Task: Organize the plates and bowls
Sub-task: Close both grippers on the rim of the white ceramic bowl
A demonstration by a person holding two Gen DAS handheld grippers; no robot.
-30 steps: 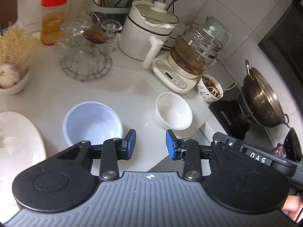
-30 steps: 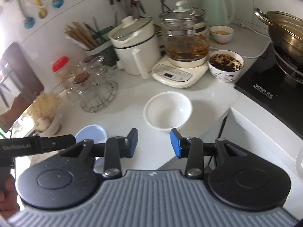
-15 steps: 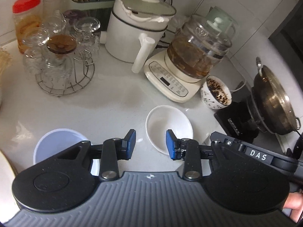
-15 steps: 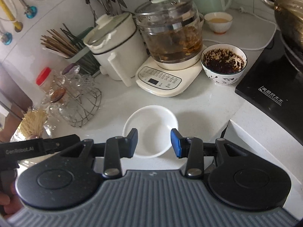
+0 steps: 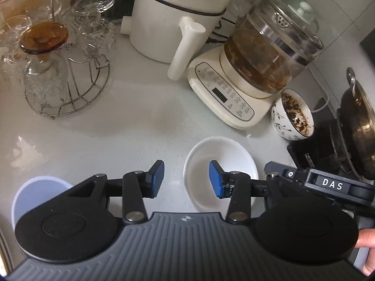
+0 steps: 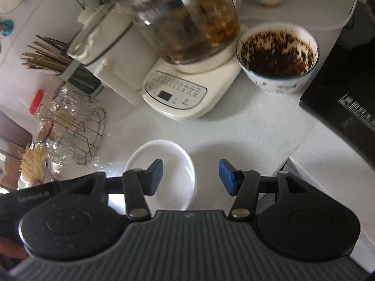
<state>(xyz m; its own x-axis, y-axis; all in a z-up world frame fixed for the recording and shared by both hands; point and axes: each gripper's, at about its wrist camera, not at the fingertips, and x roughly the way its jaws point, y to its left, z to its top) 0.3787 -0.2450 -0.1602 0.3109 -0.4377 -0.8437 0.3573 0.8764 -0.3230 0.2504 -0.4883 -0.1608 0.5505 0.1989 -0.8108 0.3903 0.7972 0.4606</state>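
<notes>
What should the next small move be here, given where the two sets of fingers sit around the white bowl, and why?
Probably ease the right gripper down so its fingers straddle the right rim of the empty white bowl, then close. Both grippers are opening with nothing between the fingers. The left gripper straddles the bowl's opposite rim, so it looks equally placed. The lavender bowl sits apart on the counter.

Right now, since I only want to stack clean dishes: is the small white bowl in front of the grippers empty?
Yes, the white bowl shows only its bare white inside, with nothing in it.
</notes>
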